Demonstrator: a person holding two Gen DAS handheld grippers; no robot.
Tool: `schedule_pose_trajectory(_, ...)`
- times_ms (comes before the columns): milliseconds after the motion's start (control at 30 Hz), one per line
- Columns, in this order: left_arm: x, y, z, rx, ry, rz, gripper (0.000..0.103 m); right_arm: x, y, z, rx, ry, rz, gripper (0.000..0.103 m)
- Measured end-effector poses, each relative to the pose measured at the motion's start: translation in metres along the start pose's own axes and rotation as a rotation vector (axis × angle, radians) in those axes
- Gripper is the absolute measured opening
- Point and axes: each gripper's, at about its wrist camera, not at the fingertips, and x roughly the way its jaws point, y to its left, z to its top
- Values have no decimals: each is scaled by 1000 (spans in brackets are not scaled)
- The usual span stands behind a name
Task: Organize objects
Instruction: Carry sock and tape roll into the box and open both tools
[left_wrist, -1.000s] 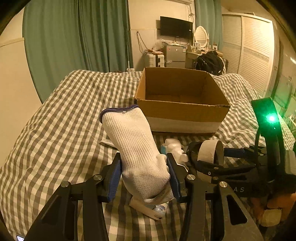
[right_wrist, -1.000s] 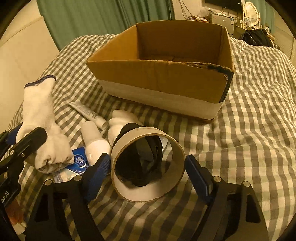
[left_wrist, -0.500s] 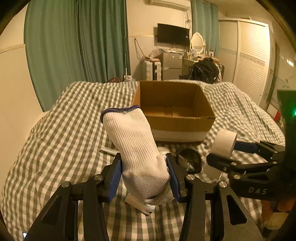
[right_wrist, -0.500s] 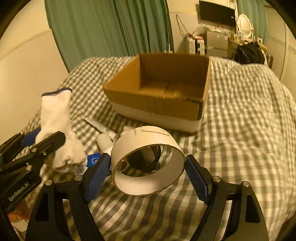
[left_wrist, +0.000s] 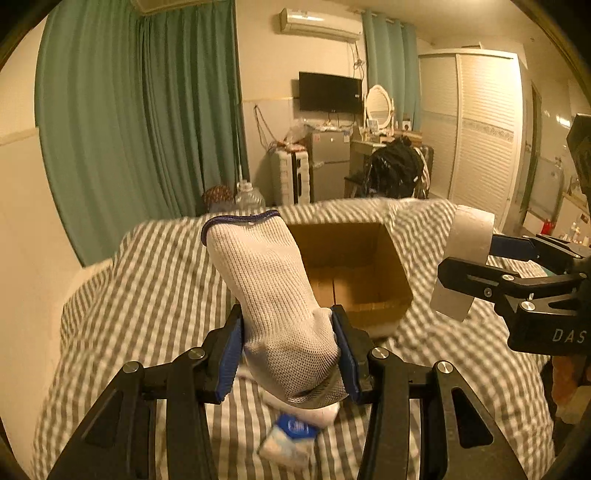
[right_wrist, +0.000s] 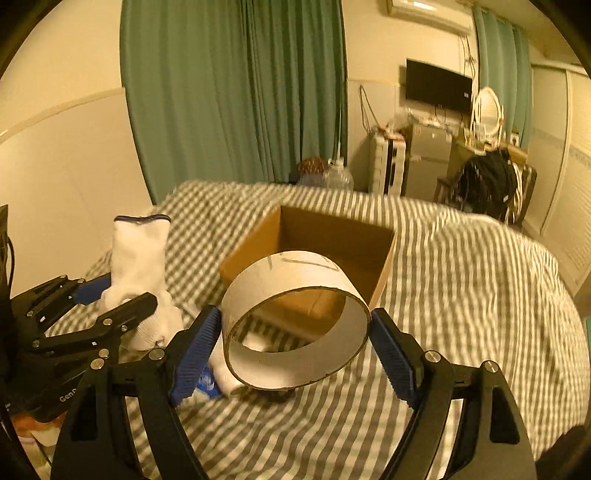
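One white knit glove (left_wrist: 275, 302) sits pinched in the left gripper (left_wrist: 288, 354). One cardboard ring (right_wrist: 295, 319) spans the right gripper (right_wrist: 295, 347). One open cardboard box (right_wrist: 332, 240) lies ahead of both grippers. Below the left gripper: one blue-and-white packet (left_wrist: 291, 435). Under the ring, at least one white bottle (right_wrist: 227, 376), blurred.

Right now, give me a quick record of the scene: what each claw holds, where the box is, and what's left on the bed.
left claw: shut on white glove, lifted off the bed
right claw: shut on cardboard ring, lifted
cardboard box: open, on the checked bedspread, beyond both claws
box contents: nothing visible inside
left on bed: blue and white packet and white items below the claws
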Motion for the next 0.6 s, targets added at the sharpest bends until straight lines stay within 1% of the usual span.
schedule_pose_trajectory(133, 16, 0, 25, 12, -24, 2, 47, 6, -8, 30, 9, -42, 6, 82)
schedule_pose_trajectory(300, 47, 1, 53, 17, -41, -7, 47, 22, -16, 58, 2, -71, 2, 82)
schedule_pose_trajectory(433, 83, 3, 65, 11, -29, -17, 47, 44, -27, 78, 18, -80, 10, 82)
schedule_pose_trajectory(600, 130, 4, 66, 12, 5, -30, 47, 85, -36, 96, 20, -68, 7, 82)
